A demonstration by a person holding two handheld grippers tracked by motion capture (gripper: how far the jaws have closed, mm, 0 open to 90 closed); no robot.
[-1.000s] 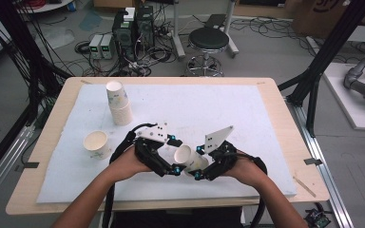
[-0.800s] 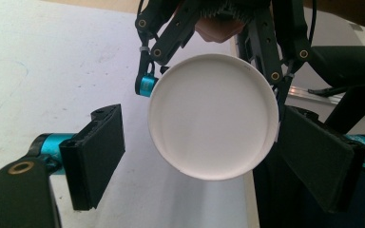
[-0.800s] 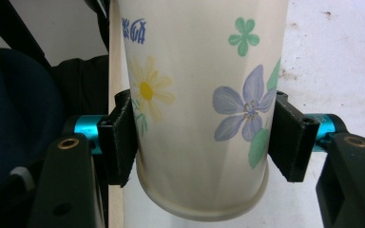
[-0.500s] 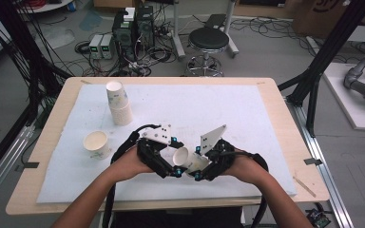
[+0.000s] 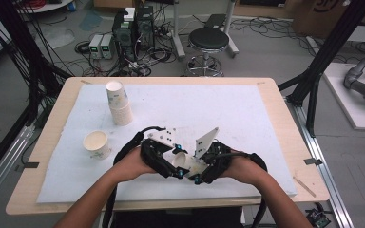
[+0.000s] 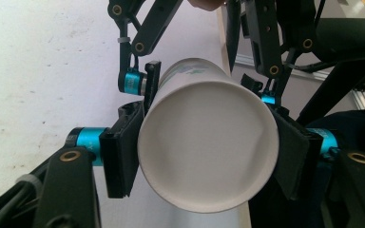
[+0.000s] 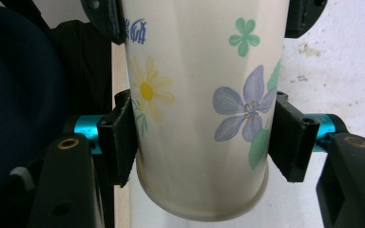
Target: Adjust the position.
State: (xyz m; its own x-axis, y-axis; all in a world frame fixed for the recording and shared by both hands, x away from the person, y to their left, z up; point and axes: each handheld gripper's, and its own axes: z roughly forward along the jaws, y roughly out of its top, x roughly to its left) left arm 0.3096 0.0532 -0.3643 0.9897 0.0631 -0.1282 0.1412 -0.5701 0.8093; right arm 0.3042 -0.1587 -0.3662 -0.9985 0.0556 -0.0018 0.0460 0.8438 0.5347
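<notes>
On the white mat (image 5: 247, 118), near its front edge and well to the right of the cup stack (image 5: 119, 104) and the lone cup (image 5: 96, 144), you hold one flowered paper cup (image 5: 186, 164) lying level between your hands. Your left gripper (image 6: 204, 156), whose jaws have just been closing, now pinches it near the open rim. Your right gripper (image 7: 204, 142) clamps its base end, so the cup's long axis runs straight from one tool to the other.

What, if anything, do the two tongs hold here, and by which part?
Both hold one white flower-printed paper cup lying sideways above the table. The left tongs, whose jaws have just been closing, clamp its rim end; the right tongs clamp its wall near the base.
</notes>
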